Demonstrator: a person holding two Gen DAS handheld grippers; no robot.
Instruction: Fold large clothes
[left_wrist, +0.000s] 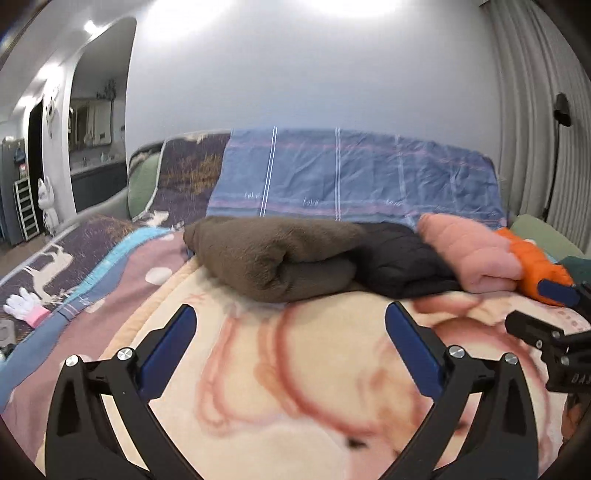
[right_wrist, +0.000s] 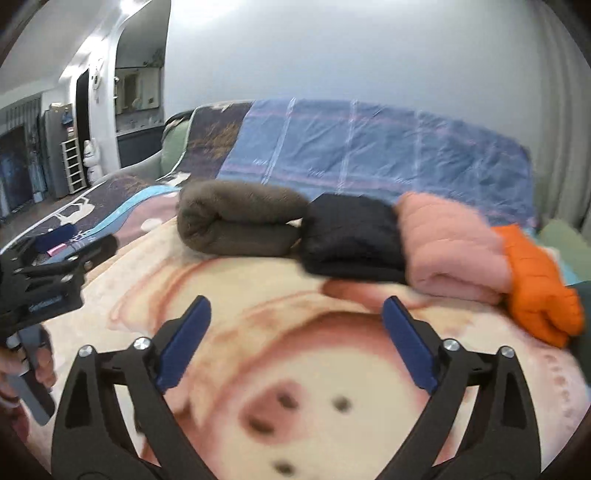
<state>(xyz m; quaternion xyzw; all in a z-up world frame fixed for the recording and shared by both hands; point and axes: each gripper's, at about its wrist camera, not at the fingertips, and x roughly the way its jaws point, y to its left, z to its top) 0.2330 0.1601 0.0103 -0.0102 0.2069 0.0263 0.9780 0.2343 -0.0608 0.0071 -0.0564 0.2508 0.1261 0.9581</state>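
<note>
Four folded garments lie in a row at the far side of the bed's cream fleece blanket printed with a pink pig face (right_wrist: 295, 350): a brown plush bundle (left_wrist: 273, 254), a black quilted jacket (left_wrist: 395, 254), a pink fleece garment (left_wrist: 469, 251) and an orange quilted jacket (left_wrist: 535, 269). The row's long axis runs crosswise to both tools, ahead of and beyond their tips. The left tool (left_wrist: 290, 330) faces the brown bundle and is the nearer to it; the right tool (right_wrist: 295, 321) faces the black jacket, with pink and orange to its right. Both tools are released, jaws spread wide, nothing between the blue pads (right_wrist: 184, 343); each points slightly downward over bare blanket, clear of the garments. No unfolded garment shows in either view, so the folding appears largely done.
</note>
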